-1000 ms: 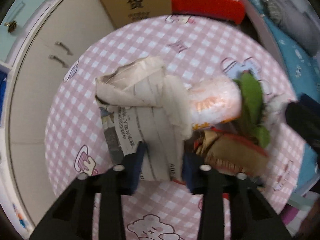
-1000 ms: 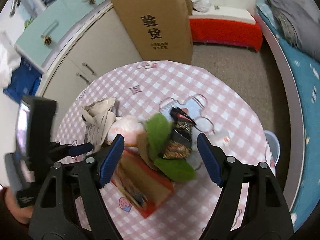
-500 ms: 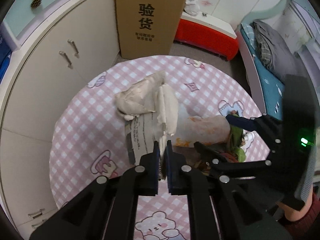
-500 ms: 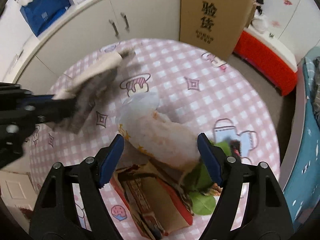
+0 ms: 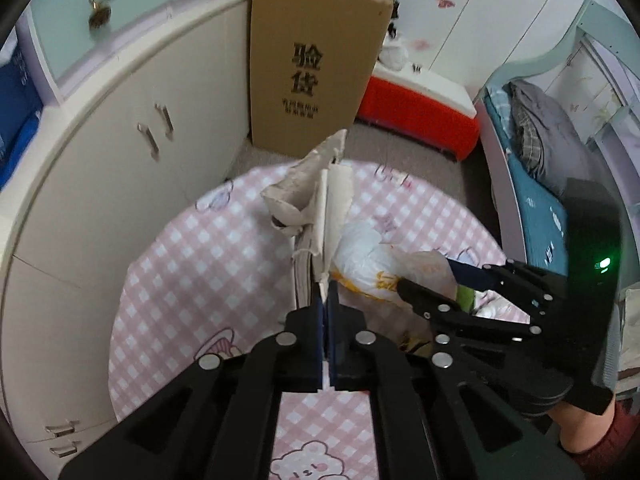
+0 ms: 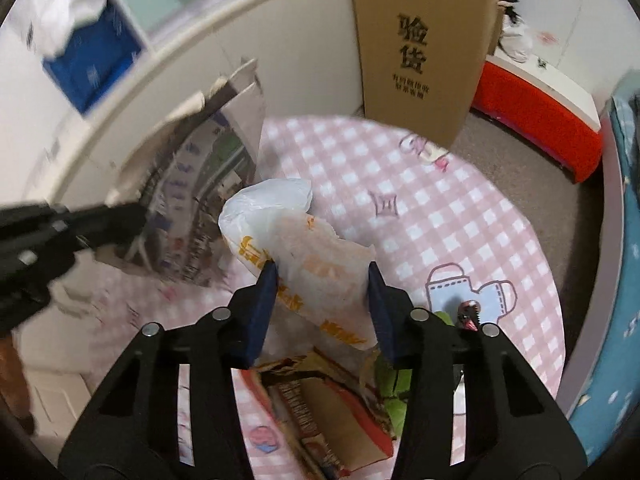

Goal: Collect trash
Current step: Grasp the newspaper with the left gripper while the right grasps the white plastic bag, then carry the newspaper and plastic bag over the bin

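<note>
My left gripper (image 5: pixel 327 294) is shut on a crumpled newspaper (image 5: pixel 320 196) and holds it up above the pink checked round table (image 5: pixel 192 264). The newspaper (image 6: pixel 208 184) also shows blurred at the left of the right wrist view. My right gripper (image 6: pixel 320 276) is open, its jaws on either side of a white plastic bag with orange print (image 6: pixel 304 248). In the left wrist view the right gripper (image 5: pixel 432 276) reaches onto the bag (image 5: pixel 372 260) from the right. A red-edged flattened carton (image 6: pixel 320 412) and a green leaf-like scrap (image 6: pixel 394 380) lie under the right gripper.
A tall cardboard box (image 5: pixel 316 68) stands on the floor behind the table. Cream cupboards (image 5: pixel 120 160) curve along the left. A red and white chest (image 5: pixel 420 108) sits at the back. A bed with blue bedding (image 5: pixel 536 184) is on the right.
My left gripper has lifted the newspaper higher off the table. My right gripper has moved forward and narrowed around the white bag.
</note>
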A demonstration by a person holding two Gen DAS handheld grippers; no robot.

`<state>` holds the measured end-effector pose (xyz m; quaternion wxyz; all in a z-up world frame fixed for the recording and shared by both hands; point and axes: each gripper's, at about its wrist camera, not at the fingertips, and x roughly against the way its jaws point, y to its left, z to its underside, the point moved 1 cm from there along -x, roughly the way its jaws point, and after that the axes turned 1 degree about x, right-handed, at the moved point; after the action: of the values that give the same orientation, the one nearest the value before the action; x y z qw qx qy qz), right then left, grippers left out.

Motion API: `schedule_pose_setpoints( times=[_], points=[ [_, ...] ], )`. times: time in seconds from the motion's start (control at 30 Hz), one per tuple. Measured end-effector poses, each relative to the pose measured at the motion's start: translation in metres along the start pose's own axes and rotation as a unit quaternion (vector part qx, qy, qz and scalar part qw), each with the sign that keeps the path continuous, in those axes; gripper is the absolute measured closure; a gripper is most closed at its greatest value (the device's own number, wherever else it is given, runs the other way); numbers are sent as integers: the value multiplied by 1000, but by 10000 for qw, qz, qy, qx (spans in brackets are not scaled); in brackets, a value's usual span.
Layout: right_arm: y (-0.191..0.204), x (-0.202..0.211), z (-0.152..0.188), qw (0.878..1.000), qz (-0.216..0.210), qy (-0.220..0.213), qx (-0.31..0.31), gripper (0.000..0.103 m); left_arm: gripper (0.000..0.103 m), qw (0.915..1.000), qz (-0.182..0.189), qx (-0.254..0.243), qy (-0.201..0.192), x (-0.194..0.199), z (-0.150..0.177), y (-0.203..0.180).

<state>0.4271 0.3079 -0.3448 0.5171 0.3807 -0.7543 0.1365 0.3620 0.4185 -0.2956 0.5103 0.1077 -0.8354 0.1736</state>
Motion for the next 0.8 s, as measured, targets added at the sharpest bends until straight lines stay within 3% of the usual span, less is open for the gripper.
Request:
schedule_pose_setpoints(
  times=[0.23, 0.43, 0.8],
  points=[
    [-43, 71, 0, 9911, -317, -695, -1089, 60, 102, 9989, 203, -123, -398, 36, -15, -49],
    [-112, 134, 32, 9678, -743, -1159, -2108, 59, 102, 9965, 422, -384, -619, 56, -18, -120],
    [-233, 226, 128, 9464, -126, -1474, -2872, 59, 102, 9864, 1081, -1186, -363, 40, 11, -303]
  ],
)
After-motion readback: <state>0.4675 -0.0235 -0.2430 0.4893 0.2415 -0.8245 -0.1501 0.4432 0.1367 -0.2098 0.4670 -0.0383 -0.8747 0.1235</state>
